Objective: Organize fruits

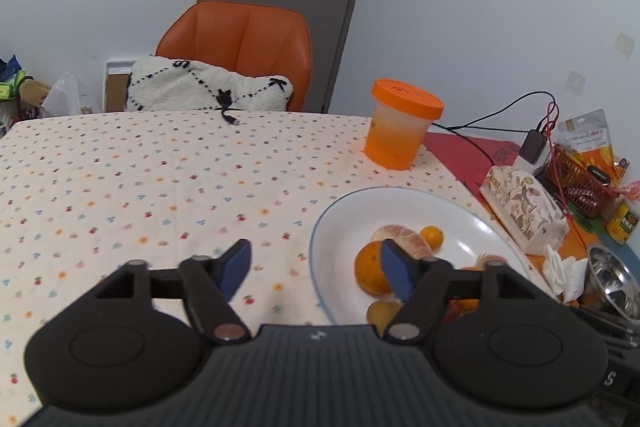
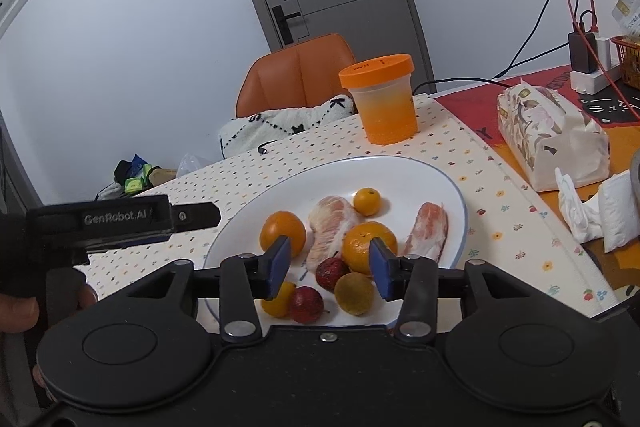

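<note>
1. Your left gripper [image 1: 316, 273]: fingers spread wide, nothing between them. It hangs over the tablecloth [image 1: 160, 187] at the plate's left rim; its right pad overlaps an orange in its own view. In the right wrist view it shows side-on at the left [image 2: 196, 217], with your hand [image 2: 24, 307] on its grip.
2. Your right gripper [image 2: 329, 265]: fingers apart, empty, poised over the plate's near half.
3. Plate [image 2: 248, 223]: white, blue-edged, on the tablecloth, holding all the fruit.
4. Oranges: one at the left [image 2: 280, 229], one at the centre [image 2: 360, 243] just behind your right pad, a small one at the back [image 2: 367, 201].
5. Peeled pomelo pieces: one between the left and centre oranges [image 2: 334, 223], one near the right rim [image 2: 428, 231].
6. Two dark red fruits [image 2: 332, 273], [image 2: 306, 303], close together at the near side.
7. Brownish-yellow round fruit [image 2: 355, 293], just beside the red ones.
8. Yellow fruit [image 2: 280, 301], partly behind your left pad.
9. Tub [image 2: 382, 99]: orange lid, upright, behind the plate.
10. Tissue pack [image 2: 548, 135]: right of the plate, on the red mat [image 2: 472, 107].
11. Chair [image 1: 240, 43] with cushion [image 1: 200, 87], beyond the table's far edge.
</note>
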Available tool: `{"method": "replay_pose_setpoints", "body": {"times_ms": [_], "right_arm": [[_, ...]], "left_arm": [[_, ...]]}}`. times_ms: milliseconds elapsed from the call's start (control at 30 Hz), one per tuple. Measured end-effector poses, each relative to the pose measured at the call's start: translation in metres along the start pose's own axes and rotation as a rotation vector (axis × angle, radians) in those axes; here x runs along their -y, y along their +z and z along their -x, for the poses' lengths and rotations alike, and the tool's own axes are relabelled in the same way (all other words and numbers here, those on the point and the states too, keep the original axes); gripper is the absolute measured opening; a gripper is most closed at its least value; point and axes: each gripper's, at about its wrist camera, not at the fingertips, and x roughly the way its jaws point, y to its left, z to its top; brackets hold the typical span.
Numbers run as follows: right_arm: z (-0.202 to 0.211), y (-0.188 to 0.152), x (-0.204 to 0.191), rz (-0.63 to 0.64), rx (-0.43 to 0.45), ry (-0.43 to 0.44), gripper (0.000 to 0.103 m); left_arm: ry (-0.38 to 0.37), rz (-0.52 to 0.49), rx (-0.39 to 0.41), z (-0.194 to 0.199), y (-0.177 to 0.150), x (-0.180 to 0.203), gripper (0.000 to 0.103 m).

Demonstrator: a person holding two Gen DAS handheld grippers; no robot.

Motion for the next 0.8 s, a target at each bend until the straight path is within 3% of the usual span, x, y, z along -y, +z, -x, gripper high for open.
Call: {"method": "replay_pose_setpoints", "body": {"times_ms": [100, 500, 800], "right_arm": [[0.001, 0.0, -0.005, 0.009, 0.001, 0.007, 0.046], [0.009, -0.001, -0.026, 0.048, -0.002, 0.037, 0.066], [0.022, -0.004, -0.039, 0.066, -0.001, 0.042, 0.082]], "left_arm": [[0.016, -0.01, 0.007, 0.007, -0.002, -0.004, 0.08], [0.051, -0.007, -0.021, 0.033, -0.009, -0.026, 0.091], [0.109, 0.005, -0.038, 0.055, -0.021, -0.044, 0.092]]}}
